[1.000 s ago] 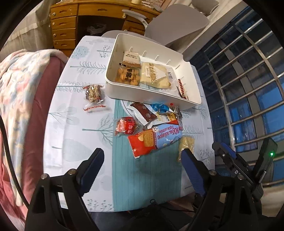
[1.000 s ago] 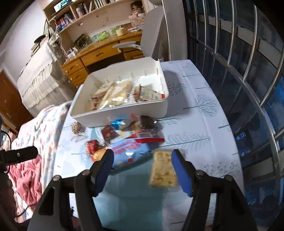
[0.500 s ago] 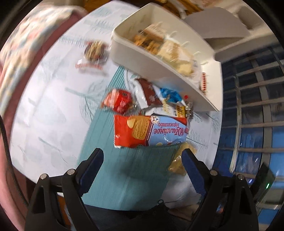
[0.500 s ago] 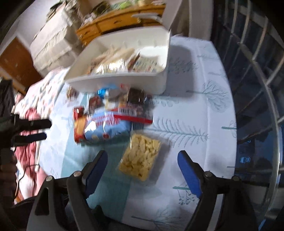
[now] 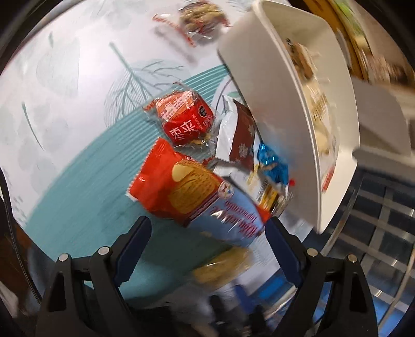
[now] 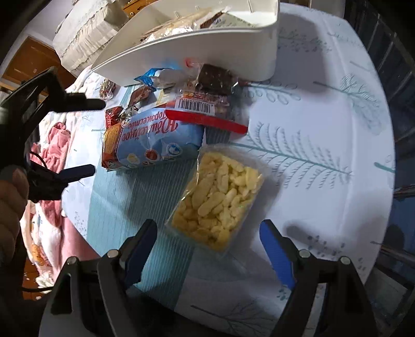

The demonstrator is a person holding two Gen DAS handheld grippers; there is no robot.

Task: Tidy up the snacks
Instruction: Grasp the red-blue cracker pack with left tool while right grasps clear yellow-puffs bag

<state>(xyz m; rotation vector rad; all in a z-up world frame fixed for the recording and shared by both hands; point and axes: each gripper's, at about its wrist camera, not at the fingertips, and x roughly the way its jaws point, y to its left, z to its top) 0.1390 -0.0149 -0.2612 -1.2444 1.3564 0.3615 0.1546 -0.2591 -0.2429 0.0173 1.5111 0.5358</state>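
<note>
A white bin holds several snacks. A pile of loose snacks lies in front of it. My left gripper is open just above the red-and-blue biscuit pack. It also shows at the left of the right wrist view. My right gripper is open, its jaws either side of a clear pack of yellow puffs. A red square snack lies left of the pile.
A nut snack in clear wrap lies apart on the tablecloth, left of the bin. A brown bar and a barcode-labelled pack lie against the bin's front wall. The table edge and window bars are at right.
Both grippers have come down and closer to the snack pile. The left one now hangs over the biscuit pack, the right one over the yellow puffs. Both stay open.
</note>
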